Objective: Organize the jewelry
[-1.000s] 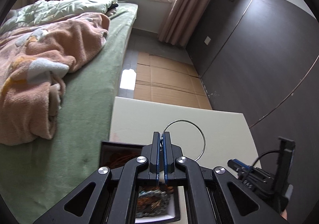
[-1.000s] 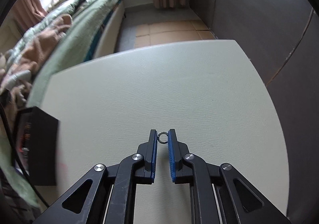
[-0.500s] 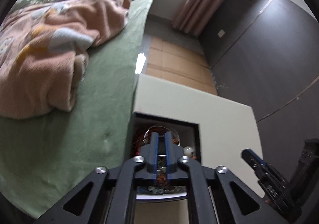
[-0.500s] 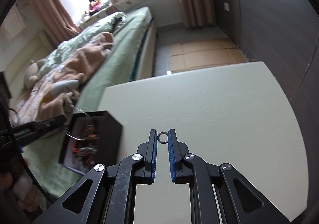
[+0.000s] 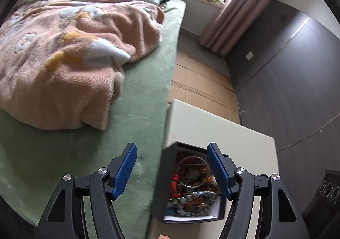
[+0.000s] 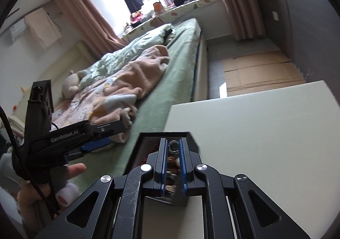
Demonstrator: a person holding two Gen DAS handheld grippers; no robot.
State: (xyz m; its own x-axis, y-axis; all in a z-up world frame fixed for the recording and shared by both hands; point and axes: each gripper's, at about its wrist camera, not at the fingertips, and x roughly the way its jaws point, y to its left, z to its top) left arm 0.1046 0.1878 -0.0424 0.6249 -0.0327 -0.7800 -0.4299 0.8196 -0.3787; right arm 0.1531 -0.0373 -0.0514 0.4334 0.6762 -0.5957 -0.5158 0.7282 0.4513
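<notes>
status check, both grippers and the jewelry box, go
Left gripper open, jaws just opened, bangle lies in black box. Right gripper shut on small ring over box. Nothing blocking.

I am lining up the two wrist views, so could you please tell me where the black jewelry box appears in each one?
Left wrist view: the black jewelry box sits low and right of centre, between the open left claw's fingers.
Right wrist view: the box is low at centre, partly behind the right claw, which holds a small ring.
Shared landmark: the pink blanket on the green bed.
</notes>
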